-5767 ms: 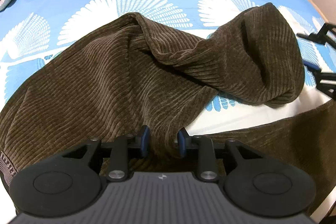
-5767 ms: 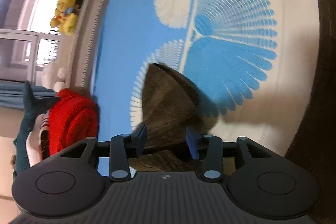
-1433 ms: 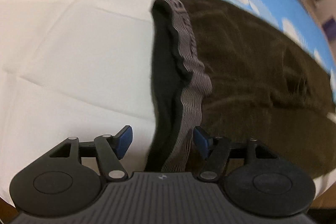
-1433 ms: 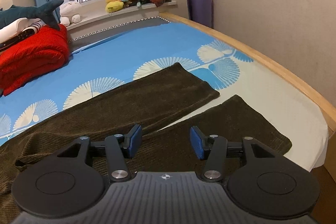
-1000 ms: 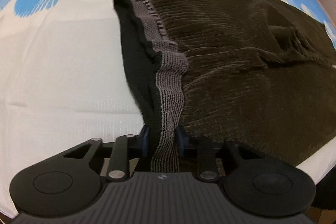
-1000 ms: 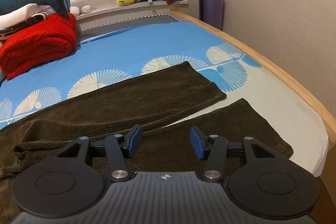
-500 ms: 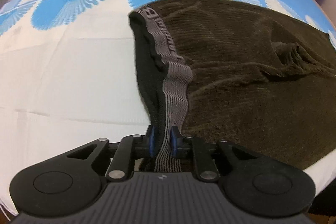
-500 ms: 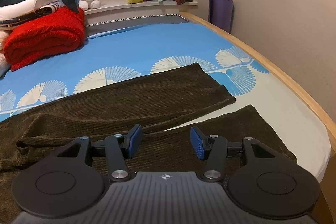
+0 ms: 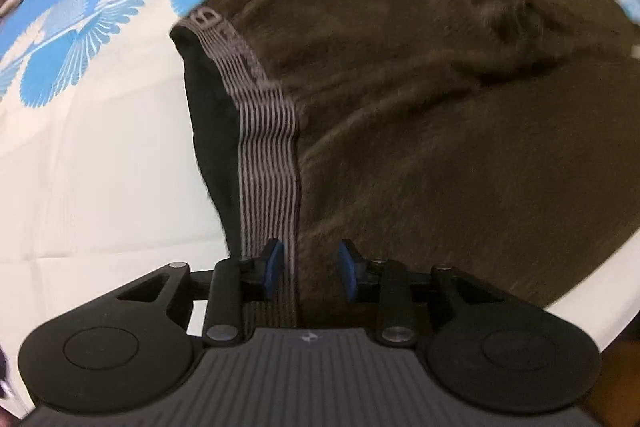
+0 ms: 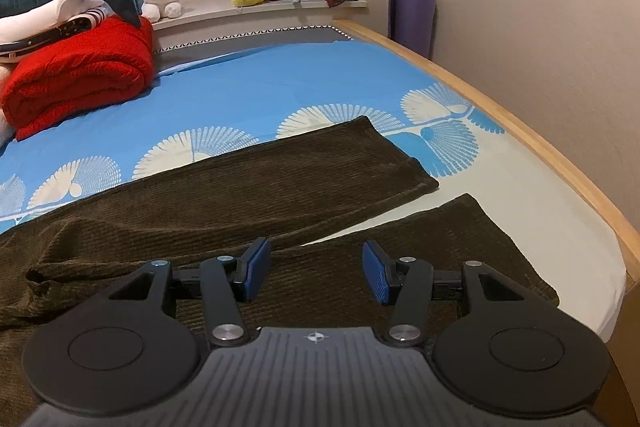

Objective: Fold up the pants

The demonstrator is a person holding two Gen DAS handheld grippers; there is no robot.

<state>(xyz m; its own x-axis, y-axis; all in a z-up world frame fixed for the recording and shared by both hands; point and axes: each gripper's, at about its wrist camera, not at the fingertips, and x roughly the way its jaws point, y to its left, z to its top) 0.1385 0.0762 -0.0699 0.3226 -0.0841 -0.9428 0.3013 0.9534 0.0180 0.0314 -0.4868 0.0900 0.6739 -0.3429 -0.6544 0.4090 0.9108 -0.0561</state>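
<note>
We see bare white sheet (image 9: pixel 100 163) left of the pants (image 10: pixel 248 195), open for a gripper. Blue bed (image 10: pixel 256 91) beyond the legs is open up to the red blanket (image 10: pixel 80 71). The wall (image 10: pixel 540 47) hems the right edge.

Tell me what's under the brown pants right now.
The pants lie on the bed sheet, blue fan print under the far leg, plain white beside the near leg. Anything directly beneath the fabric is covered.
</note>
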